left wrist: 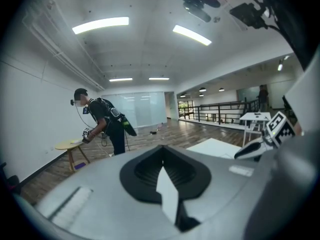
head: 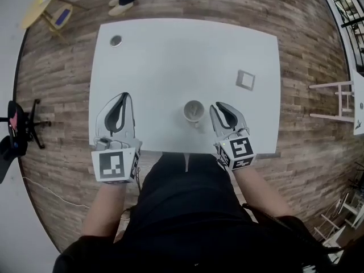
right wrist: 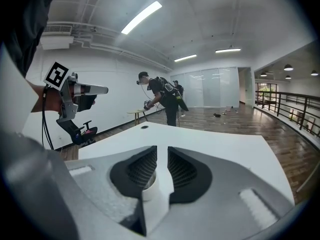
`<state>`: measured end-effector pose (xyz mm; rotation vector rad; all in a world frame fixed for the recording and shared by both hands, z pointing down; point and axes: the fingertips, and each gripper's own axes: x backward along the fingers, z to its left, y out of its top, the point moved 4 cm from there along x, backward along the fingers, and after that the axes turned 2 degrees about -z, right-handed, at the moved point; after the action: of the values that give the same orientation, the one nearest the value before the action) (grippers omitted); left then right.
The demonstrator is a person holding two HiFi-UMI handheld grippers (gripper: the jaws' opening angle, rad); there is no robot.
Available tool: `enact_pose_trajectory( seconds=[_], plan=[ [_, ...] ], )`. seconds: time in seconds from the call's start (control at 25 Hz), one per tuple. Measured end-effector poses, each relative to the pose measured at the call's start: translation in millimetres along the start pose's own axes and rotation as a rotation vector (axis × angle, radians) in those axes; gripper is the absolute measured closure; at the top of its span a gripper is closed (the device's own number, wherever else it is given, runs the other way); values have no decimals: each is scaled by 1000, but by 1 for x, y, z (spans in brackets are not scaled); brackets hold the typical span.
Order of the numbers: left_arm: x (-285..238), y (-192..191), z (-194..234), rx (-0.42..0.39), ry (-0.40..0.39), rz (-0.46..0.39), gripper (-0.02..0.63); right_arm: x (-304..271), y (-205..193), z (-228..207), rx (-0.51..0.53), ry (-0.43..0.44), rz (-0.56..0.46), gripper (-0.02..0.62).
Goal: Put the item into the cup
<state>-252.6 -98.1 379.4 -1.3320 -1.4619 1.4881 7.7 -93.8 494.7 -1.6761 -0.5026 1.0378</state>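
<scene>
A white cup point(head: 193, 111) stands near the front edge of the white table point(head: 170, 56); what lies inside it I cannot make out. My right gripper point(head: 223, 110) hovers just right of the cup, open, with a narrow gap and nothing between its pads point(right wrist: 184, 170). In the right gripper view the cup's rim point(right wrist: 148, 183) shows under the left jaw. My left gripper point(head: 120, 108) is over the table's front left, apart from the cup, with its tips together and empty. A small flat square piece point(head: 245, 79) lies on the table beyond the right gripper.
A small dark round thing point(head: 116, 40) lies at the table's far left corner. An office chair point(head: 17, 127) stands left of the table, a white stool point(head: 341, 101) to the right. A person point(right wrist: 162, 99) bends over a small round side table point(left wrist: 70, 145) beyond.
</scene>
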Motion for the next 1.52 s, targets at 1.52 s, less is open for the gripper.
enact_pose_trajectory(
  seconds=[1.52],
  plan=[
    [-59, 88, -30, 13, -155, -249, 598, 76, 67, -81, 58, -360, -235, 591]
  ],
)
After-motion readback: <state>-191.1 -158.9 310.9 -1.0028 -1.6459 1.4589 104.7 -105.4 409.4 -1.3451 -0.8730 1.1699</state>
